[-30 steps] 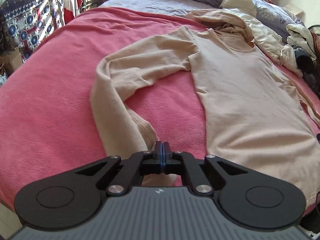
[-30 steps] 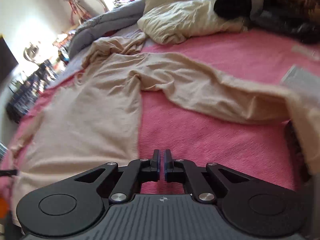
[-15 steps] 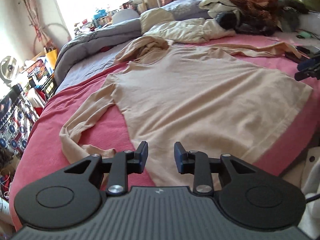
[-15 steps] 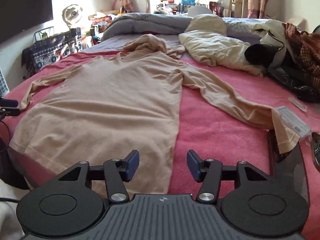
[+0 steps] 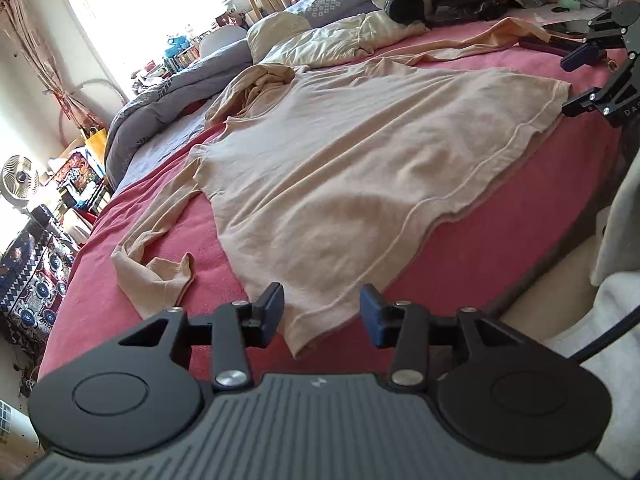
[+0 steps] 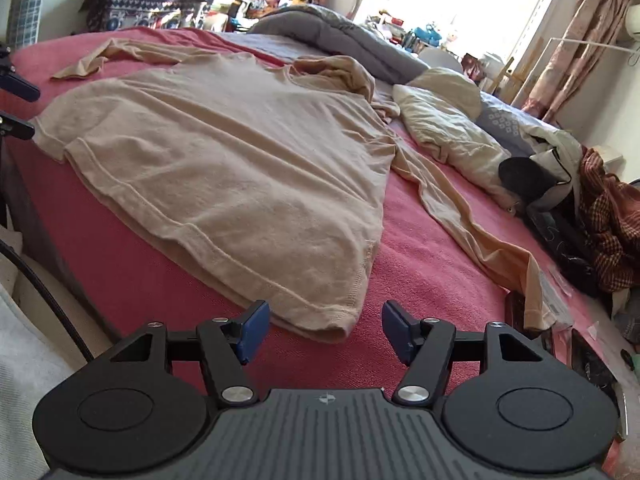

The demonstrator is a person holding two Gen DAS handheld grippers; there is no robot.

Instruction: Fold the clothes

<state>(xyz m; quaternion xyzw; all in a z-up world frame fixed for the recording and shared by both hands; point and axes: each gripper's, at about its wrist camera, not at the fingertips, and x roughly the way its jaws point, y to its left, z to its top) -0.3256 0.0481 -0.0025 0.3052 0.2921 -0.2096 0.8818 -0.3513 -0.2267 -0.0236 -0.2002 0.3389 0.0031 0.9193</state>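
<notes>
I am lining both tongs up on the hem corners of the beige top.

Just ahead of my left tongs (image 5: 321, 314) the near hem corner of the beige top (image 5: 360, 168) is lying between the jaws, which have just been opening and are standing moderately apart, pressing on nothing. My right tongs (image 6: 323, 332) have also been opening, now gaping wider, with the other hem corner just in front of them, untouched. Beyond, the top is lying flat on the pink bed cover (image 6: 420, 272), one sleeve (image 5: 156, 276) crumpled off to the left, the other sleeve (image 6: 480, 240) trailing right. I am judging that both should be sliding low under their corners and pinching both fabric layers together, keeping the hem taut between them.
</notes>
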